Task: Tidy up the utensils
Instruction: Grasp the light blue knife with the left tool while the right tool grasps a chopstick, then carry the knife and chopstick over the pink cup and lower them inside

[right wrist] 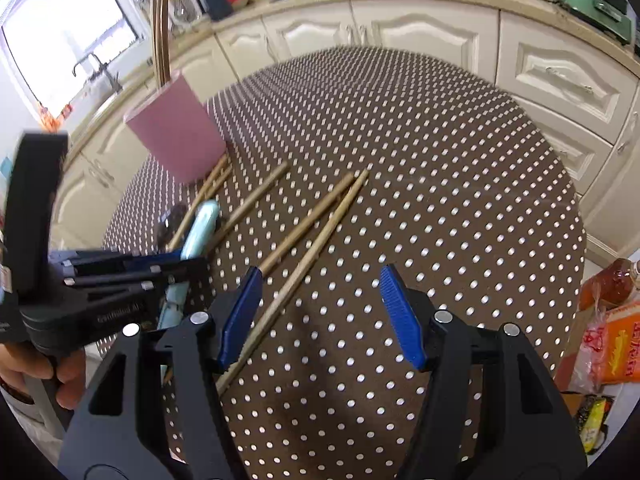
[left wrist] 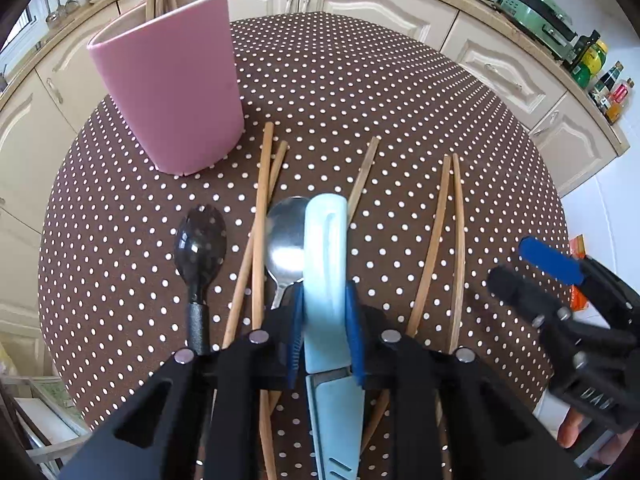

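My left gripper point(left wrist: 325, 294) is shut on the handle of a light blue knife point(left wrist: 324, 240), its blue pads pressed to both sides. Around the knife on the dotted tablecloth point(left wrist: 360, 92) lie a metal spoon point(left wrist: 286, 240), a black spoon point(left wrist: 200, 244) and wooden chopsticks point(left wrist: 262, 208). A pink holder point(left wrist: 168, 92) stands at the back left with chopsticks in it. My right gripper point(right wrist: 320, 276) hangs open over a chopstick pair point(right wrist: 316, 220); one stick runs close by its left pad. The right wrist view also shows the left gripper point(right wrist: 168, 268) on the knife point(right wrist: 200, 228).
Cream kitchen cabinets point(right wrist: 400, 28) ring the round table. A green appliance point(left wrist: 536, 12) and bottles point(left wrist: 600, 72) stand on the counter. Orange packets and a bottle point(right wrist: 612, 320) sit off the table's right edge. A single chopstick point(left wrist: 362, 180) lies right of the knife.
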Action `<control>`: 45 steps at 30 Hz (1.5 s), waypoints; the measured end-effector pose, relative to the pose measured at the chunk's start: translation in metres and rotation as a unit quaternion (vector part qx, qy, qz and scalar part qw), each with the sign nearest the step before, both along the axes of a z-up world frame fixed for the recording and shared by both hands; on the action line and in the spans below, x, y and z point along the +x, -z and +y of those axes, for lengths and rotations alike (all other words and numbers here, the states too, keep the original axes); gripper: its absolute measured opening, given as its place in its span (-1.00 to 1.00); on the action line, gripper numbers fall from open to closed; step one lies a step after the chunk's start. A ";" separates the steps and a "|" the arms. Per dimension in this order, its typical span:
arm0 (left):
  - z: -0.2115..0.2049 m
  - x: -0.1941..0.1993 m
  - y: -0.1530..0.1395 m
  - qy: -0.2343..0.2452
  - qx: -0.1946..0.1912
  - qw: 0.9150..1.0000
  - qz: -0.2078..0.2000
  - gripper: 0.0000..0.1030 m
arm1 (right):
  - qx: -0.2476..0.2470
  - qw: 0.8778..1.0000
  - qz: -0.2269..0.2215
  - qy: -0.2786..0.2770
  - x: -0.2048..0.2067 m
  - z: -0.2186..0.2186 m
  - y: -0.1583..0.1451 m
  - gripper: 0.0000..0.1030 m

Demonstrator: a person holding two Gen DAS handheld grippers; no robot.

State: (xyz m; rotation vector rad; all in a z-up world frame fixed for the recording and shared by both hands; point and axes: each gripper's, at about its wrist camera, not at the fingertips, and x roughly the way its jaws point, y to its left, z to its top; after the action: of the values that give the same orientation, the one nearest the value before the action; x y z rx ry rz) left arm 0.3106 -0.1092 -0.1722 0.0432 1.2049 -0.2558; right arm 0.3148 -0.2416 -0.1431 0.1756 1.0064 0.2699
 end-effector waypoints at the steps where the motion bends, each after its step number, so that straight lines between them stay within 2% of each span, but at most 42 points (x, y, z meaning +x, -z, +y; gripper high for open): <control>1: 0.001 -0.001 0.000 -0.002 -0.003 1.000 -0.002 -0.62 | -0.008 1.000 0.007 -0.005 0.000 0.004 0.002 0.18; 4: 0.004 -0.005 -0.003 -0.007 -0.023 1.000 -0.014 -0.62 | -0.030 0.999 0.020 -0.015 0.002 0.014 0.008 0.18; 10: 0.012 -0.017 -0.020 -0.006 -0.035 0.999 -0.041 -0.62 | -0.071 0.997 0.035 -0.015 0.014 0.028 0.014 0.18; 12: 0.015 -0.023 -0.027 -0.004 -0.039 0.998 -0.049 -0.62 | -0.082 0.996 0.040 -0.016 0.019 0.031 0.014 0.03; 14: 0.017 -0.026 -0.034 -0.002 -0.041 0.998 -0.057 -0.62 | -0.096 0.994 0.047 -0.020 0.025 0.034 0.013 -0.36; 17: 0.025 -0.031 -0.046 -0.001 -0.048 0.997 -0.067 -0.62 | -0.084 0.994 0.066 -0.023 0.035 0.031 0.013 -0.67; 22: 0.037 -0.039 -0.059 0.002 -0.061 0.995 -0.083 -0.62 | -0.046 0.996 0.069 -0.014 0.046 0.013 0.010 -0.88; 24: 0.040 -0.041 -0.062 0.004 -0.064 0.994 -0.089 -0.62 | -0.030 0.998 0.060 -0.010 0.044 0.003 0.007 -0.89; 30: 0.050 -0.053 -0.074 0.011 -0.083 0.991 -0.107 -0.62 | -0.006 1.000 0.012 -0.002 0.032 -0.015 -0.018 -0.89; 36: 0.062 -0.063 -0.105 0.015 -0.104 0.983 -0.149 -0.62 | 0.063 0.994 -0.092 -0.003 0.010 -0.027 -0.075 -0.89; 39: 0.066 -0.068 -0.123 0.020 -0.105 0.978 -0.177 -0.62 | 0.089 0.987 -0.131 -0.019 0.003 -0.022 -0.099 -0.89; 42: 0.075 -0.073 -0.140 0.020 -0.115 0.972 -0.204 -0.62 | 0.092 0.982 -0.162 -0.030 0.000 -0.010 -0.115 -0.89; 45: 0.087 -0.075 -0.161 0.006 -0.111 0.962 -0.250 -0.62 | 0.095 0.976 -0.193 -0.044 -0.005 0.006 -0.134 -0.89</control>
State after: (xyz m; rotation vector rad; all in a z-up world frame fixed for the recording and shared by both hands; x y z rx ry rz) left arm 0.2353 -0.0222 -0.0116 -0.0780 0.6679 -0.3643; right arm 0.3101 -0.2359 -0.0093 0.2423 0.6023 0.4636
